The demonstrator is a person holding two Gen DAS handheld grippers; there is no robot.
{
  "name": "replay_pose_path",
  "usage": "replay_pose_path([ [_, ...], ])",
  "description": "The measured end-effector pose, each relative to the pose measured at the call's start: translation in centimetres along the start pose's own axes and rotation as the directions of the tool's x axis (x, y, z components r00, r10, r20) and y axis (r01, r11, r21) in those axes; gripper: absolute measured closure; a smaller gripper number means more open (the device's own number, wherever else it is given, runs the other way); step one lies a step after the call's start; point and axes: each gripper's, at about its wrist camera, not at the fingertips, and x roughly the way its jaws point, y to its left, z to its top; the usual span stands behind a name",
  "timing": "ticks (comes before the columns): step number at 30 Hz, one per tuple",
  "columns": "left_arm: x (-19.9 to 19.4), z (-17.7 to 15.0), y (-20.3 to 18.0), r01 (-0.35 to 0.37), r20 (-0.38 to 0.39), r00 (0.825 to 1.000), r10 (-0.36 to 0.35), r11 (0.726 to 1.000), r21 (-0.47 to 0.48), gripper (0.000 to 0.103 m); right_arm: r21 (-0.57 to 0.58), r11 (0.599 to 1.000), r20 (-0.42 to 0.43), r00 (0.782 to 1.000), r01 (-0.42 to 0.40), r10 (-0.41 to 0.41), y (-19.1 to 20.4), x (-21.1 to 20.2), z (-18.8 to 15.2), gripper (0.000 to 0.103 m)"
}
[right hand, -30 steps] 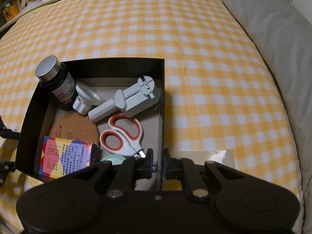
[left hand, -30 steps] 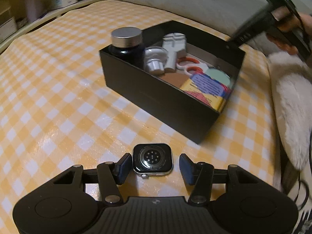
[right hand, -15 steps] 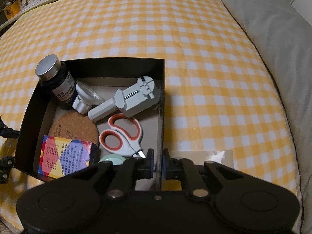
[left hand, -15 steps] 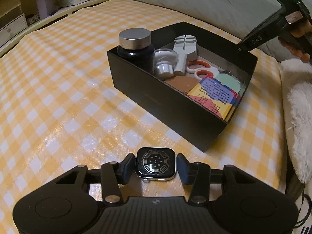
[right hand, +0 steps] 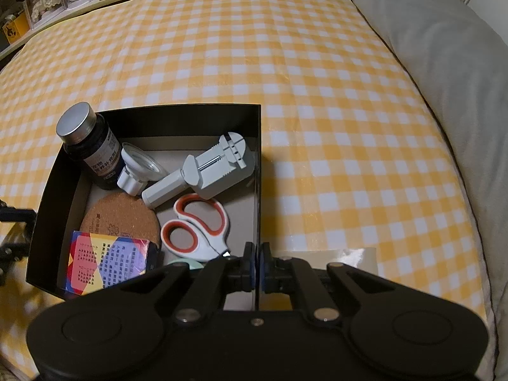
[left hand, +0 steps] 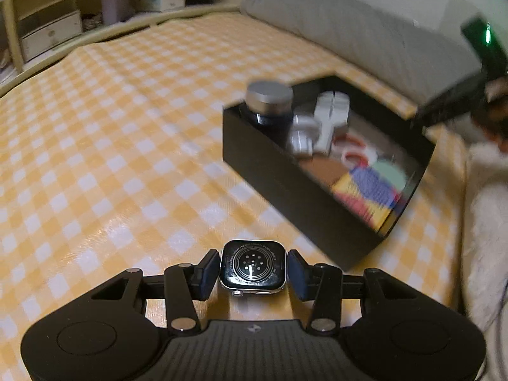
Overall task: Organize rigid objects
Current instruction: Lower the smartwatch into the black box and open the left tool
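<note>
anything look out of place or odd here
Only the watch: it sits face down, strapless, outside the black box that holds everything else, between the left gripper's fingers. The right gripper pinches the box's wall.

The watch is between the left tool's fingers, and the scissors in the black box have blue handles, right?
Not quite. The scissors have orange and white handles, not blue; the right wrist view shows them lying in the black box. The rest is right: the watch sits between the fingers of the left tool, back side up, as the left wrist view shows.
</note>
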Motion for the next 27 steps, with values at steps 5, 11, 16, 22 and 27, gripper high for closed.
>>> replay_pose_path([
  [5,-2.7,1.2,-0.2,0.041,0.086,0.996,-0.035,0.997,-0.062,0.055,-0.002,1.0,0.0,1.0,0.002,-0.002,0.0,0.0,0.0,0.1],
  [11,-4.6,3.9,-3.3,0.102,0.172,0.981,-0.092,0.993,-0.054,0.055,-0.001,1.0,0.0,1.0,0.0,0.0,0.0,0.0,0.0,0.1],
  [16,-3.3,6.2,-6.4,0.127,0.184,0.976,-0.117,0.991,-0.045,0.055,-0.001,1.0,0.0,1.0,-0.001,0.001,0.0,0.0,0.0,0.1],
  [22,-0.3,7.9,-9.9,0.127,0.205,0.97,-0.134,0.991,0.044,0.055,0.0,1.0,0.0,1.0,-0.003,0.003,0.0,0.0,0.0,0.099],
  [27,2.4,8.4,-11.6,0.117,0.23,0.964,-0.135,0.989,0.089,0.055,0.005,1.0,0.0,1.0,-0.006,0.006,0.0,-0.2,0.0,0.1],
])
